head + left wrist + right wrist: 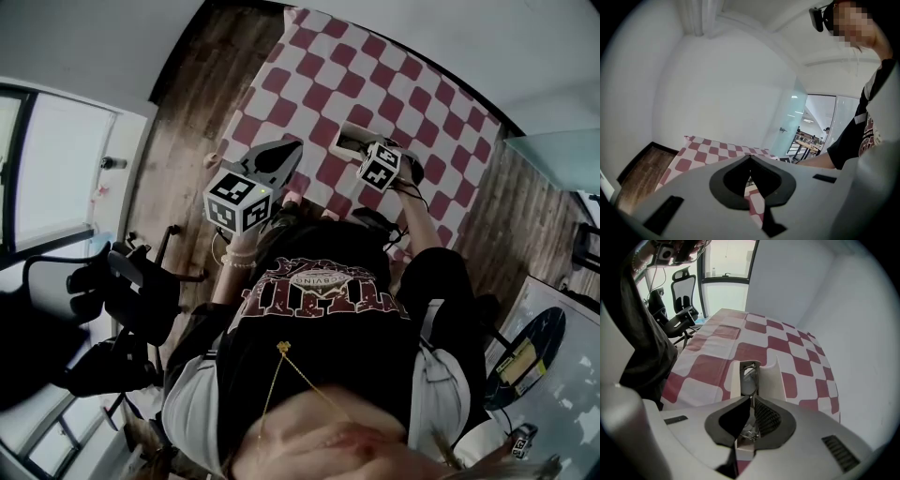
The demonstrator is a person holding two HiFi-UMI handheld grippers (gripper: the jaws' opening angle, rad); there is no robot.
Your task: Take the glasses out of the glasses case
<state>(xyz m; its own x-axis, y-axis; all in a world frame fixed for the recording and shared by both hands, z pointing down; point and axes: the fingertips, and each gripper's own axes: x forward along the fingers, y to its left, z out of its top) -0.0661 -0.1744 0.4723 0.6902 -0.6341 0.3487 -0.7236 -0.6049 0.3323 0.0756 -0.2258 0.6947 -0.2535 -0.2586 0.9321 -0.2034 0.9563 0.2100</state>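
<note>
**A:** The glasses (pixel 749 377) lie inside the open glasses case (pixel 769 380) on the checkered cloth (pixel 717 357). Not out yet!

**B:** The lid's up, though, and the right gripper (pixel 753 397) has its jaws pinched almost together on the thin frame at the near end. The lift is what's left, I'd say.

**A:** And the left gripper (pixel 750 157)?

**B:** Jaws closed on nothing, at the case's 9 o'clock in the head view.

**A:** Long axis?

**B:** It runs 6 to 12 o'clock in the right gripper view, pointing away from the jaws.
</note>
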